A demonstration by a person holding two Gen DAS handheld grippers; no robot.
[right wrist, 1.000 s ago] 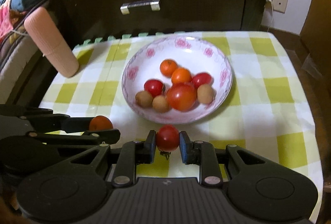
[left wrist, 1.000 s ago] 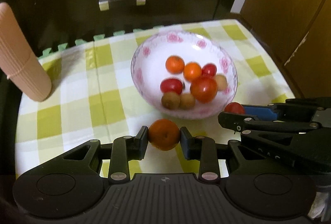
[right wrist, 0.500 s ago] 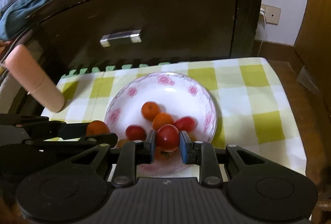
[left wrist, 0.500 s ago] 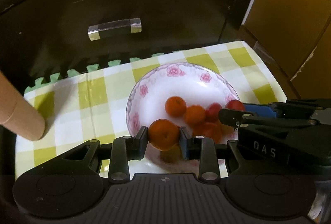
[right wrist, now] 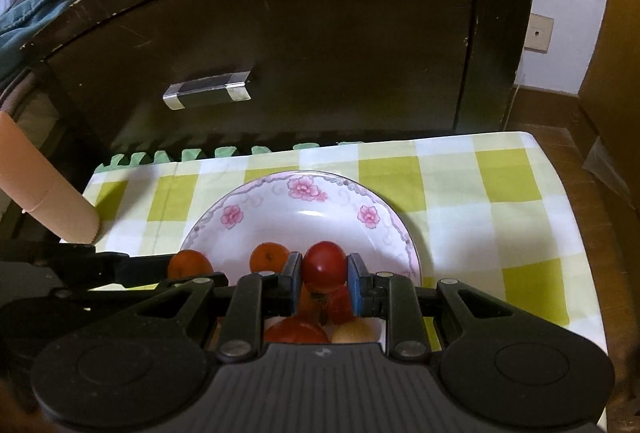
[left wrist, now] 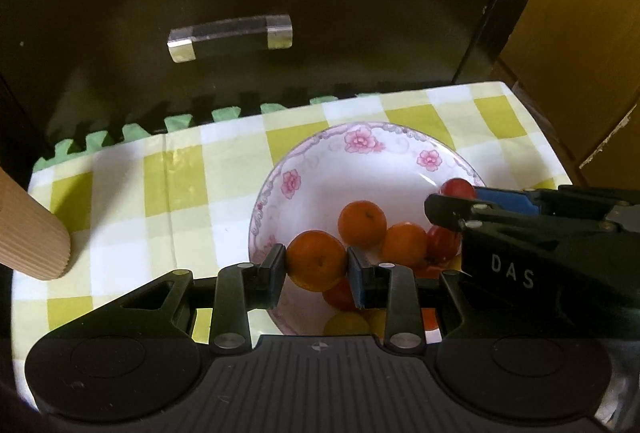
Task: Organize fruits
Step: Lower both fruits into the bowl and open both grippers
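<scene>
Both tools now past the bowl (left wrist: 276,189) rim; left tool (left wrist: 317,261) clamping an orange (left wrist: 317,260), right tool (right wrist: 324,267) seemingly a tomato (right wrist: 324,261).

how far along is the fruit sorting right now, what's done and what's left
Done: the flowered bowl already holds several fruits, including two oranges and small tomatoes. In hand: the left gripper is shut on an orange and the right gripper on a red tomato, both over the bowl. Left: release both. No loose fruit shows on the checked cloth.
</scene>
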